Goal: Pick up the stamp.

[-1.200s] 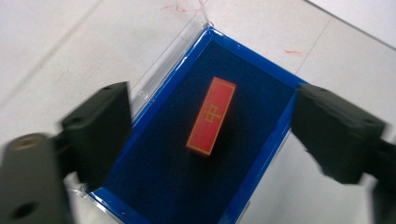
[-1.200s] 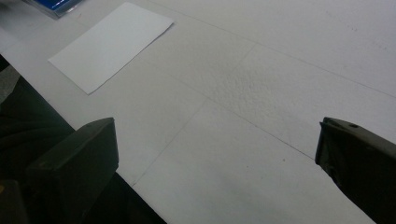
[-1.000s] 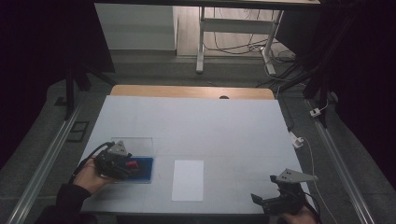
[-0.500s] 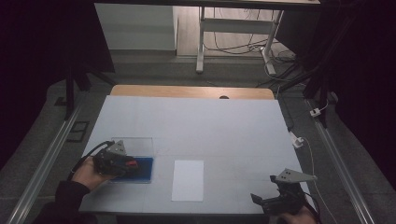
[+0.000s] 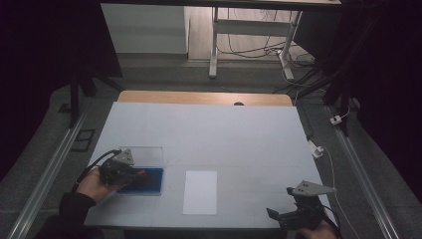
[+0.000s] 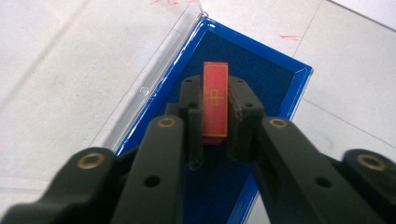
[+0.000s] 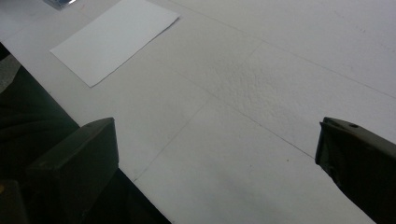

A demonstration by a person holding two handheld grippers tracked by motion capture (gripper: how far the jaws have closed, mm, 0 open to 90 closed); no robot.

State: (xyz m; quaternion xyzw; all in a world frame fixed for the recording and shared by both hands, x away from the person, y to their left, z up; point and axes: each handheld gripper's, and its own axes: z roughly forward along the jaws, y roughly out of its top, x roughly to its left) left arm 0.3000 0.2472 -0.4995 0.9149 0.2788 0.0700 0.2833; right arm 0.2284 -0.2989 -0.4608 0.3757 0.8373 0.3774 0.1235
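The left gripper (image 6: 215, 126) has just been closing its jaws and now pinches a red block (image 6: 215, 105) between its pads, on edge over the blue tray (image 6: 275, 79), centre of the left gripper view. In the high view the left gripper (image 5: 133, 173) sits at lower left over the tray (image 5: 149, 181). The right gripper (image 5: 278, 215), at lower right, stands wide open with nothing in it, parked near the table's near edge.

Risks, as I judge them: the block is held by its narrow faces, and much of it sticks out past the pad tips, so a quick lift or a twist of the wrist could let it pivot or slip back into the tray. The tray's raised blue rim lies close on both sides; dragging the block sideways instead of lifting could catch that rim and shift the tray. A clear lid (image 5: 144, 155) lies touching the tray's far side; a jaw could knock it.

Around: a white sheet (image 5: 200, 192) lies flat at lower centre, well apart from the tray, and the table (image 5: 224, 134) between them is bare. Nothing blocks a move towards it.
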